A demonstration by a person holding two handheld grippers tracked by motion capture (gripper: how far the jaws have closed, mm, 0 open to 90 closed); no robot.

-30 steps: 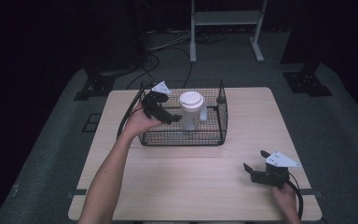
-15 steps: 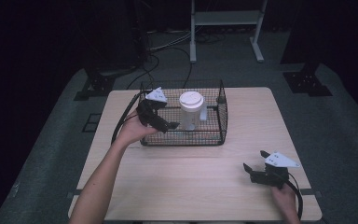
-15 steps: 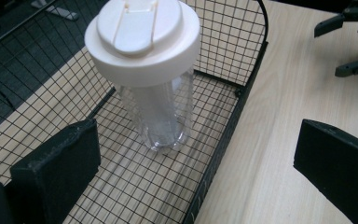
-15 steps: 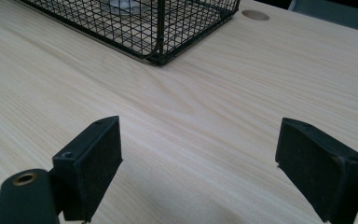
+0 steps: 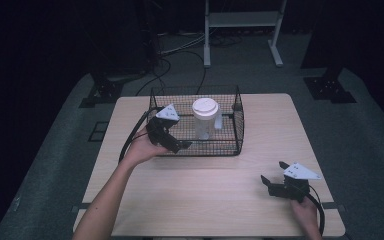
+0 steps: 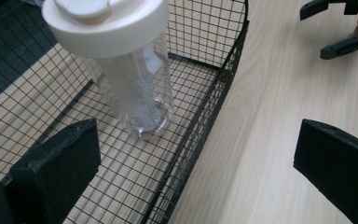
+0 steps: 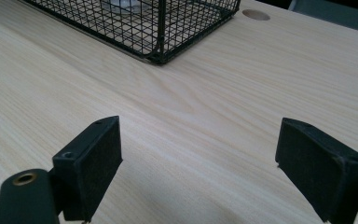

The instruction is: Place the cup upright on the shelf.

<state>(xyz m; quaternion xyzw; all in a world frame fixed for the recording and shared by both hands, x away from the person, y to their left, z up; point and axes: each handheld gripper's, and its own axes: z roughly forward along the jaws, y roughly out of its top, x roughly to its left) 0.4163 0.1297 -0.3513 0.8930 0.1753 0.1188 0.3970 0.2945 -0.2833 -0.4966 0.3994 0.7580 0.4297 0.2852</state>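
Bottle position: the clear shaker bottle [image 5: 204,120] with a white lid stands upright inside the wire basket [image 5: 230,145], near the basket's middle, on the far half of the table [image 5: 205,200].
Bearing from left gripper: in the high view the bottle lies at about 2 o'clock from the left gripper [image 5: 172,145], near but apart; in the left gripper view the bottle [image 6: 135,88] rises at 11 o'clock ahead of the jaws.
Long axis: vertical, lid up, base flat on the basket floor.
Left gripper state: jaws spread wide, empty; one jaw hangs over the basket's mesh floor, the other outside over the wood, so they straddle the near wall [image 6: 200,140].
Right gripper state: the right gripper [image 5: 275,176] has its jaws wide apart, holding nothing, low over bare wood at the table's near right corner.
Nearer hand: the left, by far; the right sits well apart at about 4 o'clock from the basket.
Likely need: to take the bottle, both left jaws would have to clear the wall and close around its body.
Surface: pale wood-grain tabletop, bare apart from the basket.
Room: dark, grey floor, cables and a white frame [image 5: 242,20] at 12 o'clock.
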